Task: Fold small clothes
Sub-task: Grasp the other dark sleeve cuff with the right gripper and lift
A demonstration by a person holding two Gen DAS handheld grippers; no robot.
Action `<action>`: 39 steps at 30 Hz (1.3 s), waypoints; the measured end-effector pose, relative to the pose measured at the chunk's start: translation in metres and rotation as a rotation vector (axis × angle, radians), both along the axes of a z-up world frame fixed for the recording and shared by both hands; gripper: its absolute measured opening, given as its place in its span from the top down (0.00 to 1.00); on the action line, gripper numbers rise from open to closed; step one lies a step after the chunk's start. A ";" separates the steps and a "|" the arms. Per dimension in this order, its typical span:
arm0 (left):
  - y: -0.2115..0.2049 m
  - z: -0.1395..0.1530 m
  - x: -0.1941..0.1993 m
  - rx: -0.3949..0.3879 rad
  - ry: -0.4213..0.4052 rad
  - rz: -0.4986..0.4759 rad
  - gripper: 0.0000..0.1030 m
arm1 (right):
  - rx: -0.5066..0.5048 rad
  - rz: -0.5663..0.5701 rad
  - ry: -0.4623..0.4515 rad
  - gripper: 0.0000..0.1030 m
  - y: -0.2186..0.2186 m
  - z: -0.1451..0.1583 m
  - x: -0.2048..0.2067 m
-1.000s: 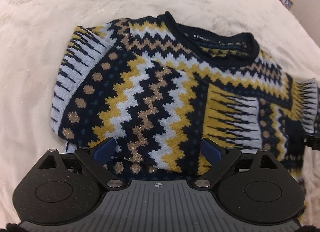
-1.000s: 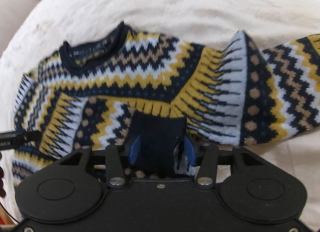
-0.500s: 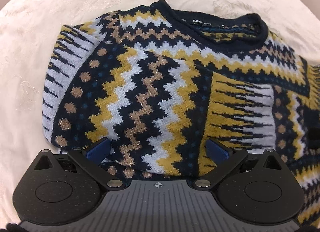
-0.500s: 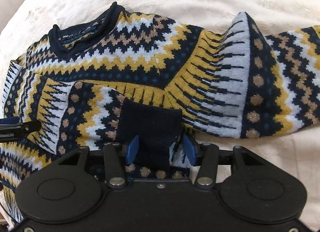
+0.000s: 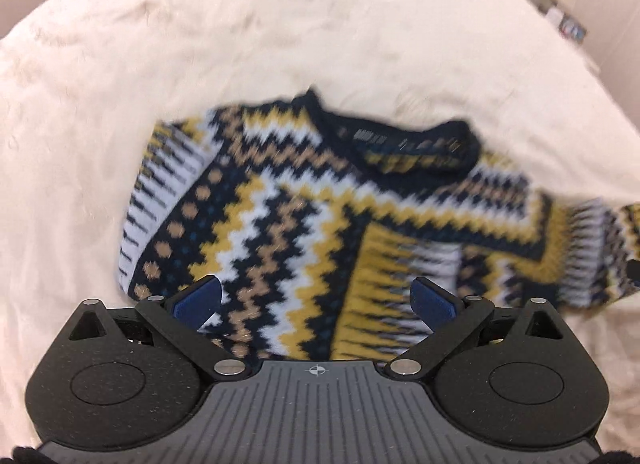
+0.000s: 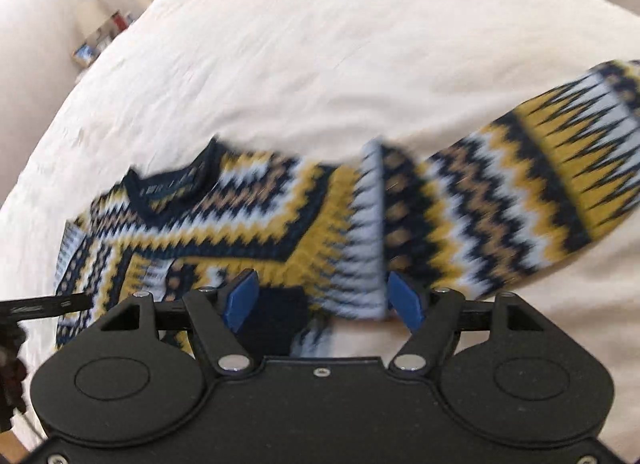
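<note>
A knitted sweater (image 5: 304, 224) with navy, yellow, white and tan zigzags lies flat on a cream bedspread (image 5: 240, 44), its navy collar (image 5: 400, 144) at the far side. One sleeve is folded across the body, and its navy cuff (image 6: 276, 316) rests on the knit. The other sleeve (image 6: 540, 184) stretches out to the right. My left gripper (image 5: 316, 298) hovers open above the sweater's lower part, nothing between its blue pads (image 5: 200, 296). My right gripper (image 6: 322, 300) hangs above the cuff with its jaws opening, and its pads (image 6: 240, 300) are clear of the cloth.
The bedspread (image 6: 320, 44) spreads wide beyond the sweater on all sides. Small shelves with objects stand past the bed's edge (image 5: 568, 24) (image 6: 92, 48). The tip of the left gripper (image 6: 44, 304) shows at the left edge of the right wrist view.
My right gripper has let go of the navy cuff, and its jaws have widened. Both grippers have lifted back from the sweater, which now looks smaller. The folded sleeve stays in place.
</note>
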State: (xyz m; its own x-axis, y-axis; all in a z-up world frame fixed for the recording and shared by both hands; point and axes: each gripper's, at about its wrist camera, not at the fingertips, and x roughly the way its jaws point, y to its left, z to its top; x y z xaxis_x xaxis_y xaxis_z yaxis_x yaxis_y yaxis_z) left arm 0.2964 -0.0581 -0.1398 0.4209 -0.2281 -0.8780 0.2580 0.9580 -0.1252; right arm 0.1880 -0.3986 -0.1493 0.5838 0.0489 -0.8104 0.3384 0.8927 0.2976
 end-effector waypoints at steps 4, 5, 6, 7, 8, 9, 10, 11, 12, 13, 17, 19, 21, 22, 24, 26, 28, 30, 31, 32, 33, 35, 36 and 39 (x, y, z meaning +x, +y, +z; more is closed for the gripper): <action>-0.013 0.025 -0.013 -0.036 -0.047 -0.010 0.01 | -0.015 -0.074 -0.010 0.27 -0.039 0.010 -0.007; -0.017 0.031 -0.016 -0.044 -0.057 -0.013 0.01 | -0.024 -0.092 -0.010 0.27 -0.051 0.014 -0.010; -0.021 0.035 -0.020 -0.052 -0.063 -0.015 0.01 | -0.034 -0.108 -0.010 0.27 -0.062 0.017 -0.012; -0.024 0.039 -0.023 -0.060 -0.068 -0.016 0.01 | -0.044 -0.123 -0.011 0.27 -0.073 0.020 -0.013; -0.028 0.042 -0.026 -0.068 -0.072 -0.016 0.01 | -0.054 -0.137 -0.013 0.27 -0.084 0.023 -0.016; -0.031 0.045 -0.030 -0.075 -0.077 -0.017 0.01 | -0.066 -0.150 -0.014 0.27 -0.096 0.026 -0.017; -0.035 0.048 -0.034 -0.080 -0.081 -0.016 0.01 | -0.077 -0.164 -0.013 0.27 -0.108 0.029 -0.019; -0.038 0.049 -0.037 -0.085 -0.084 -0.017 0.01 | -0.085 -0.179 -0.009 0.27 -0.120 0.031 -0.019; -0.042 0.050 -0.039 -0.088 -0.085 -0.020 0.01 | -0.090 -0.199 -0.007 0.27 -0.132 0.032 -0.021; -0.045 0.051 -0.042 -0.088 -0.085 -0.021 0.01 | -0.091 -0.223 -0.007 0.26 -0.145 0.033 -0.022; -0.053 0.051 -0.053 -0.089 -0.077 -0.027 0.01 | -0.096 -0.325 0.006 0.26 -0.188 0.033 -0.028; -0.055 0.050 -0.057 -0.089 -0.070 -0.024 0.01 | -0.097 -0.373 0.020 0.26 -0.206 0.030 -0.031; -0.056 0.048 -0.061 -0.082 -0.060 -0.020 0.01 | -0.085 -0.415 0.037 0.26 -0.223 0.025 -0.034; -0.056 0.048 -0.063 -0.079 -0.057 -0.018 0.01 | -0.072 -0.430 0.044 0.26 -0.229 0.022 -0.034; -0.054 0.047 -0.066 -0.074 -0.052 -0.013 0.01 | -0.058 -0.449 0.058 0.26 -0.235 0.015 -0.034; -0.053 0.047 -0.068 -0.067 -0.048 -0.007 0.01 | -0.036 -0.464 0.056 0.26 -0.241 0.009 -0.033; -0.050 0.046 -0.069 -0.059 -0.046 0.001 0.01 | 0.004 -0.486 0.031 0.24 -0.245 0.004 -0.035; -0.046 0.046 -0.070 -0.055 -0.045 0.010 0.01 | 0.042 -0.517 0.002 0.23 -0.248 -0.002 -0.037; -0.045 0.046 -0.071 -0.053 -0.044 0.014 0.01 | 0.061 -0.532 -0.014 0.23 -0.249 -0.004 -0.039; -0.042 0.046 -0.071 -0.051 -0.044 0.016 0.01 | 0.076 -0.548 -0.028 0.25 -0.250 -0.005 -0.041; -0.040 0.046 -0.071 -0.048 -0.044 0.018 0.01 | 0.089 -0.562 -0.038 0.34 -0.250 -0.006 -0.043; -0.037 0.045 -0.071 -0.045 -0.045 0.024 0.01 | 0.087 -0.560 -0.046 0.58 -0.253 -0.006 -0.043; -0.035 0.045 -0.070 -0.046 -0.044 0.026 0.01 | 0.073 -0.549 -0.048 0.78 -0.250 -0.003 -0.043; -0.028 0.044 -0.070 -0.052 -0.046 0.026 0.01 | 0.008 -0.494 -0.066 0.81 -0.237 0.014 -0.039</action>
State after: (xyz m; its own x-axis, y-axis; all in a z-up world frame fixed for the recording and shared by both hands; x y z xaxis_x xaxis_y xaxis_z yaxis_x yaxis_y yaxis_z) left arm 0.2262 -0.0866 -0.0955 0.4673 -0.2611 -0.8447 0.2394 0.9571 -0.1634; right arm 0.1491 -0.6360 -0.1356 0.5884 -0.2404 -0.7720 0.7005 0.6283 0.3383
